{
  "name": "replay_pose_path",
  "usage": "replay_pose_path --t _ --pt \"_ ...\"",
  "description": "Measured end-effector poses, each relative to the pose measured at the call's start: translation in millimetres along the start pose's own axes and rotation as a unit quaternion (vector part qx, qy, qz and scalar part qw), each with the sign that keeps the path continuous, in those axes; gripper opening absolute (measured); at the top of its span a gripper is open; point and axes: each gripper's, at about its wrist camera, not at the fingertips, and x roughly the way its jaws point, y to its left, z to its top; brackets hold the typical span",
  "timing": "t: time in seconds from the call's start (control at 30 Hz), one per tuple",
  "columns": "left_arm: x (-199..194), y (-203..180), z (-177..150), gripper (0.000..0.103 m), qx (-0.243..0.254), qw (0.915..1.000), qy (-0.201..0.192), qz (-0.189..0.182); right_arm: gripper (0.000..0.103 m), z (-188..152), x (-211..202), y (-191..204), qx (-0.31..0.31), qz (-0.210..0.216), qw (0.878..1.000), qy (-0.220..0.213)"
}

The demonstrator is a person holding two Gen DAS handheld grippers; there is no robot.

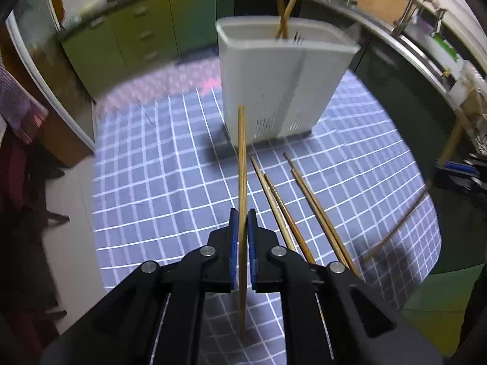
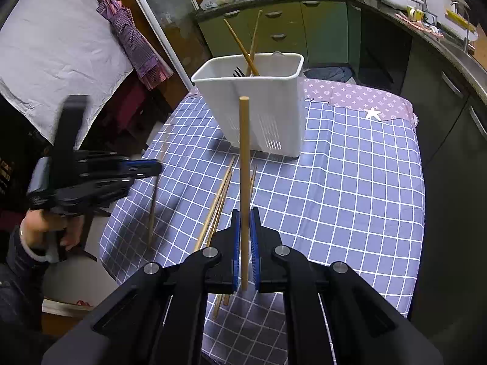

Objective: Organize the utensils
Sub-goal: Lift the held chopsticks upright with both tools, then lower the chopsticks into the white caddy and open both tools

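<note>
My left gripper (image 1: pixel 242 216) is shut on a wooden chopstick (image 1: pixel 241 164) that points toward the white utensil holder (image 1: pixel 280 82). My right gripper (image 2: pixel 244 214) is shut on another wooden chopstick (image 2: pixel 244 152), held upright in front of the holder (image 2: pixel 258 106). The holder stands on the blue checked tablecloth (image 2: pixel 350 182) and has two chopsticks (image 2: pixel 243 48) and a dark fork (image 2: pixel 238 72) in it. Several loose chopsticks (image 1: pixel 292 210) lie on the cloth below both grippers, also in the right wrist view (image 2: pixel 217 203). The left gripper (image 2: pixel 143 168) shows at the table's left edge with its chopstick (image 2: pixel 151 213) hanging down.
The table's left edge (image 2: pixel 134 188) drops to the floor. Green kitchen cabinets (image 2: pixel 274 27) and a counter with pans stand behind the table. A sink counter (image 1: pixel 426 48) runs along the right. A purple apron (image 2: pixel 134 39) hangs at the left.
</note>
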Motion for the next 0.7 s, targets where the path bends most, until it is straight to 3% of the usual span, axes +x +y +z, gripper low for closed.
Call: replay_pose_path --t 0.3,0.7 --pt "-52.3 2.2 -30.0 0.006 0.007 0.9981 -0.061 -0.008 0.007 -1.5 -11.4 12.7 -0.014 -0.008 1.0 -0.01" --pt "-77.8 -1.8 -36.2 0.006 0.016 0.9951 -0.096 -0.013 0.007 3.3 -25.4 24.4 -0.031 -0.014 0.999 -0.024"
